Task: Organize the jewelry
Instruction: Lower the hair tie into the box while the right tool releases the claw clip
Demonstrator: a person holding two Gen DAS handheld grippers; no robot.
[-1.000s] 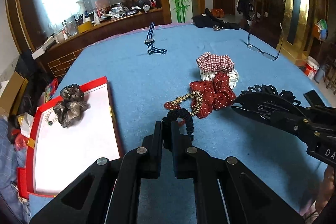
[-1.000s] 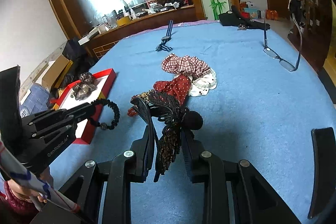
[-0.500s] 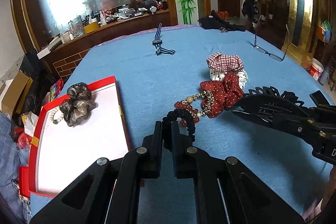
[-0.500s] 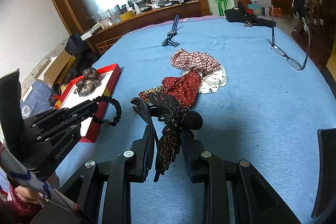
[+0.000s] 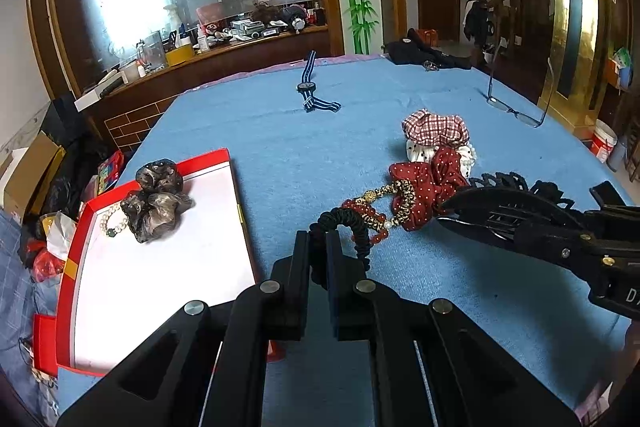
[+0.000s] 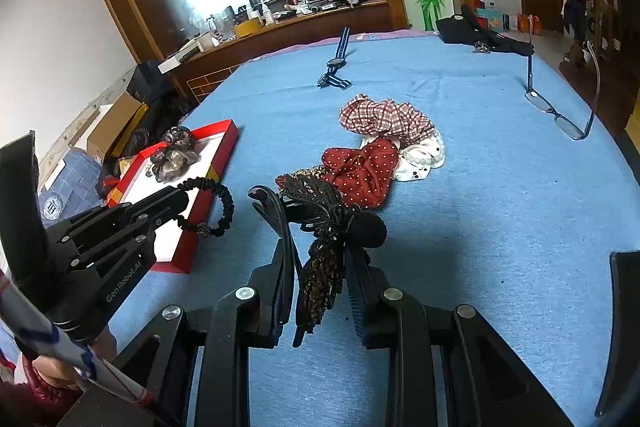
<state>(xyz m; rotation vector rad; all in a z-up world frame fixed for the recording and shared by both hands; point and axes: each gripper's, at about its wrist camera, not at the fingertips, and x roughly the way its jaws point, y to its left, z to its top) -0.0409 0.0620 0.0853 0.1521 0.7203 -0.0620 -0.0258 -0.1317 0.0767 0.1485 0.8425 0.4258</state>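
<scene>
The left gripper [image 5: 318,239] is clenched on a black beaded bracelet [image 5: 352,227], whose loop curls up and to the right from between the jaws. The right gripper [image 6: 316,247] grasps a black hair claw [image 6: 316,203] with a dark lacy trim hanging between its jaws. Over the last second neither grip has changed and both hands have hardly shifted; only the view has drifted slightly, so the red tray [image 5: 230,157] now sits a little nearer the left jaws, off to their left. In it lie a brown scrunchie [image 5: 156,201] and a pearl string [image 5: 110,225]. Ahead of both jaws, on the blue cloth [image 5: 280,131], the red dotted scrunchie [image 5: 428,187] and checked scrunchie [image 5: 434,127] are untouched. Both pieces look lifted and ready, so carrying them left to the tray is probably the next step.
</scene>
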